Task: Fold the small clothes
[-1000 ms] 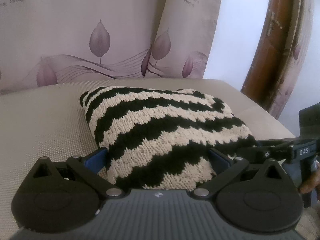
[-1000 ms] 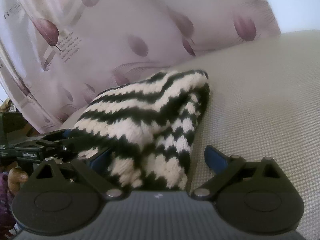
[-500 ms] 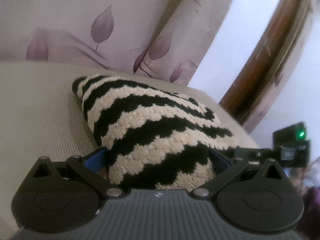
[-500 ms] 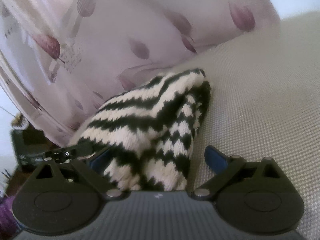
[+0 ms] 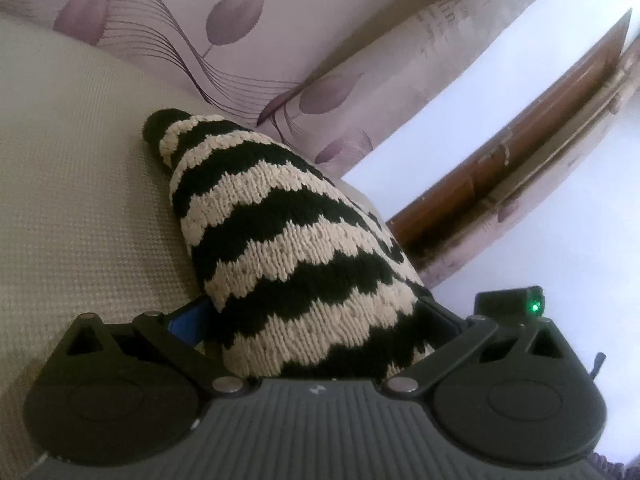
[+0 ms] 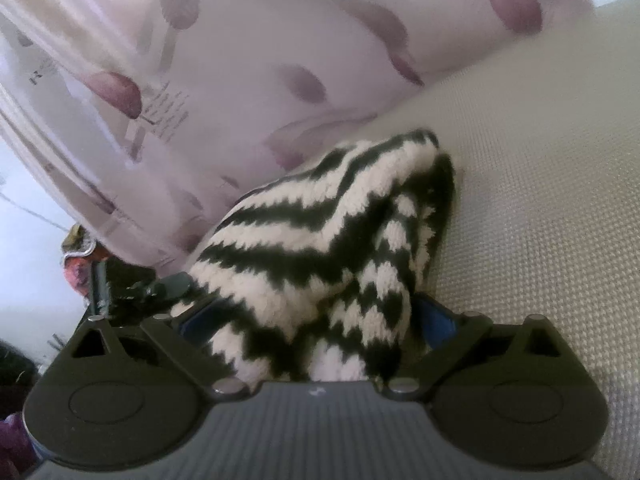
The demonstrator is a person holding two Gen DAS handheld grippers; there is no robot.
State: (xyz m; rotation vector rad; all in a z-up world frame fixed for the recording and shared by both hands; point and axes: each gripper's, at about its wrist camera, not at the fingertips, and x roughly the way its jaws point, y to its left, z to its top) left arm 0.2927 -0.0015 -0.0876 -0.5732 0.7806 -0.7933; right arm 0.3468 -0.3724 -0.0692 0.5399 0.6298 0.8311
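Observation:
A black-and-cream zigzag knitted garment is bunched between both grippers and rises off the beige textured surface. My left gripper is shut on one near edge of it, the knit filling the gap between its blue pads. My right gripper is shut on the other near edge of the same garment. Its far end rests on the surface. The right gripper shows at the right of the left wrist view; the left gripper shows at the left of the right wrist view.
A pale curtain with purple leaves hangs behind the surface. A brown wooden door frame stands to the right. Dark and red clutter lies off the left edge of the surface in the right wrist view.
Both grippers have lifted and tilted with the garment's near edge, so it now rises steeply from the surface. The right gripper's jaws have closed in on the knit.

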